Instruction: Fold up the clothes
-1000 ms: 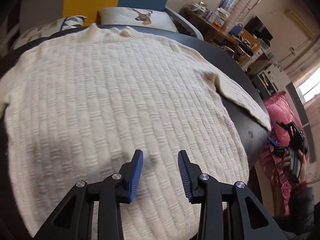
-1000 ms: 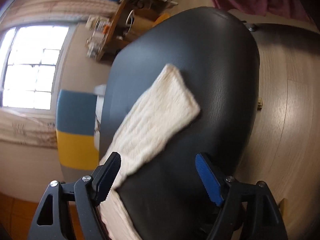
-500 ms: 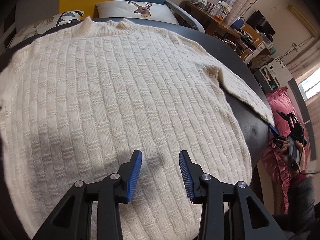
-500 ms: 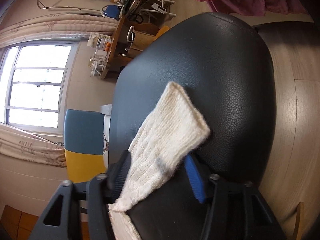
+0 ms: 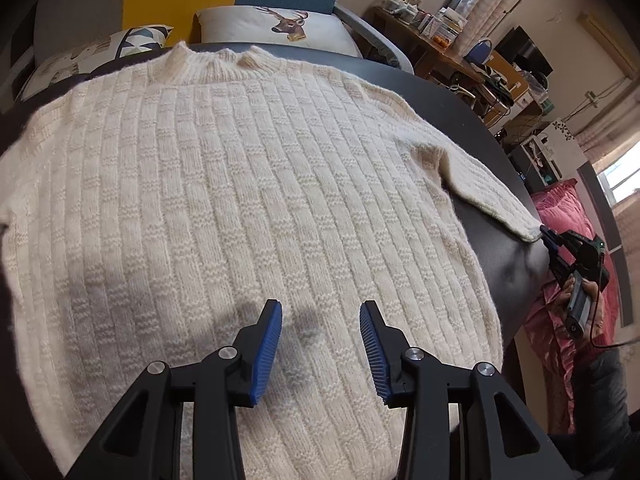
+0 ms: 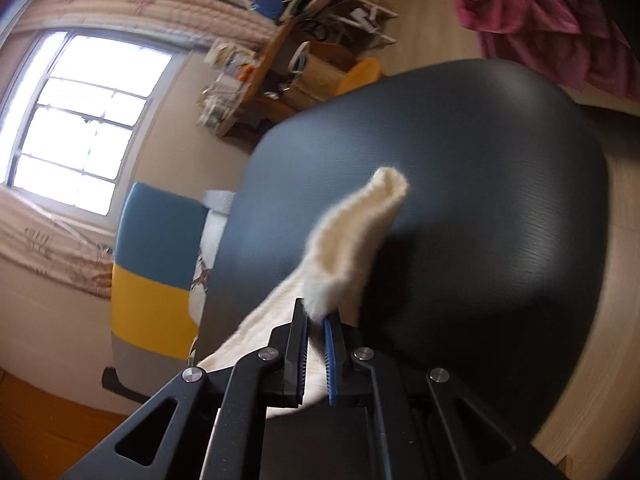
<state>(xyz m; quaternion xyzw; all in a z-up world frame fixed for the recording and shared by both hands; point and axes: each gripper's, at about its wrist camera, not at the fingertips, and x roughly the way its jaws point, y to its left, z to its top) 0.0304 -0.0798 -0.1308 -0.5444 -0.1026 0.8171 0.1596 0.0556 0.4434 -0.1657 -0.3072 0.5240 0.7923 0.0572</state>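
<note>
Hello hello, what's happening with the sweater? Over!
Left hand-held gripper open above sweater. Right hand-held gripper shut on sleeve cuff, lifted off dark table. Nothing blocking.

Sweater [image 5: 248, 216] on table [image 6: 480, 184]

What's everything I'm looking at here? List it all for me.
sweater: one, cream knit, spread flat on the dark surface
sleeve cuff: one, cream, lifted, pinched in the right gripper
dark surface: one, black, under the sweater
deer pillow: one, white, behind the collar
patterned pillow: one, white and blue, far left
pink cloth: one, right edge
cluttered desk: one, wooden, far right
left gripper: black, blue pads, open above the hem
right gripper: black, closed on the cuff
</note>
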